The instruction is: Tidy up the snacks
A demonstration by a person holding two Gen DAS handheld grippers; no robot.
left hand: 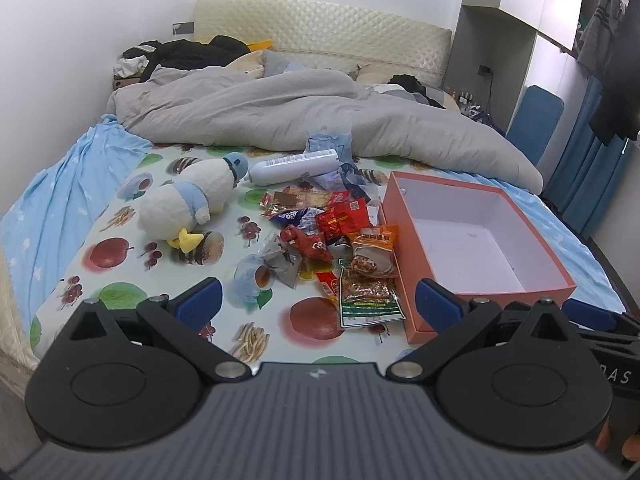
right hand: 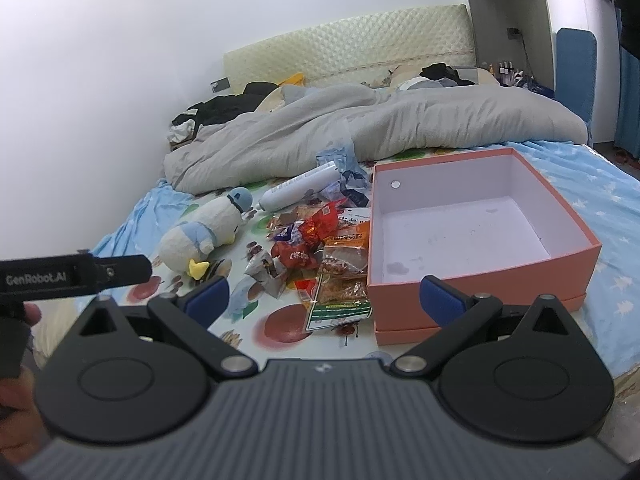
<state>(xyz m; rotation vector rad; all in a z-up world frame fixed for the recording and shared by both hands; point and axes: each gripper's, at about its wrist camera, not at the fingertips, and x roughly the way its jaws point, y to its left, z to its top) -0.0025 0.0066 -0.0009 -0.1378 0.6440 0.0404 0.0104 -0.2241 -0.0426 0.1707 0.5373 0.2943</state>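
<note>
A heap of snack packets [left hand: 340,236] [right hand: 320,248] in red, orange and green wrappers lies on the fruit-print sheet. Right of it stands an open salmon-pink box [left hand: 404,280] [right hand: 576,236] with a white, empty inside. My left gripper [left hand: 320,300] hangs open in front of the heap, nothing between its blue pads. My right gripper [right hand: 324,300] is open too, its right finger [right hand: 440,300] over the box's near wall. The left gripper's body shows as a black bar at the left edge of the right wrist view.
A white plush duck [left hand: 188,204] [right hand: 204,232] lies left of the snacks, a white bottle [left hand: 292,166] [right hand: 298,190] and crumpled blue wrappers [left hand: 332,148] behind them. A grey duvet [left hand: 280,112] covers the far half of the bed. A blue chair [left hand: 536,120] stands at the right.
</note>
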